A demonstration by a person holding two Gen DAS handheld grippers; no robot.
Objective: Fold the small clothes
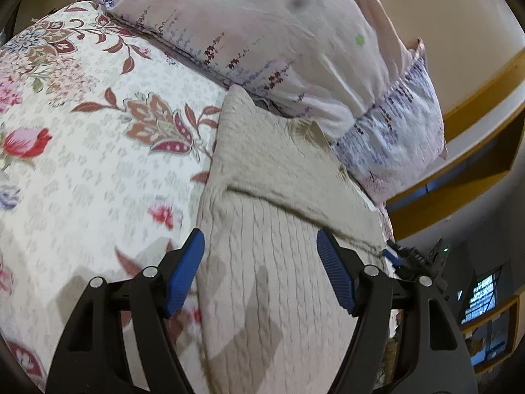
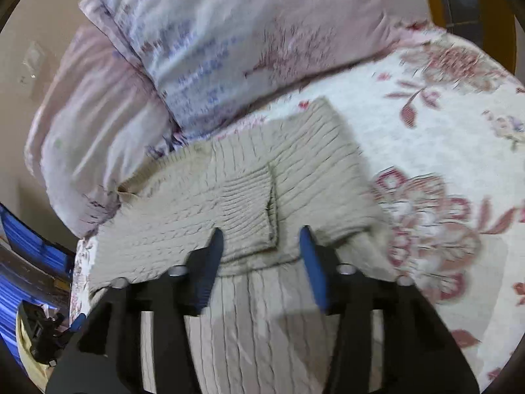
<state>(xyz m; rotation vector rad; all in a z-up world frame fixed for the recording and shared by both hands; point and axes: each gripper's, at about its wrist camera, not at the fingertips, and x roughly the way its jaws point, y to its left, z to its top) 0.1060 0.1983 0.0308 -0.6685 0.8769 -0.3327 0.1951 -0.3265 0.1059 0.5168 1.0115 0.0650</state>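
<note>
While both grippers hung over bed, beige sweater (image 1: 279, 229) lay flat on floral quilt (image 1: 82, 164), filling lower centre of both views. Sleeve (image 2: 249, 210) was folded across body, cuff toward frame centre in right view. Left gripper (image 1: 261, 272) fingers spread wide, nothing between them. Right gripper (image 2: 262, 262) fingers likewise spread, empty, above sleeve edge. Pillows (image 1: 262, 32) sat at top of frame, touching sweater's far edge.
</note>
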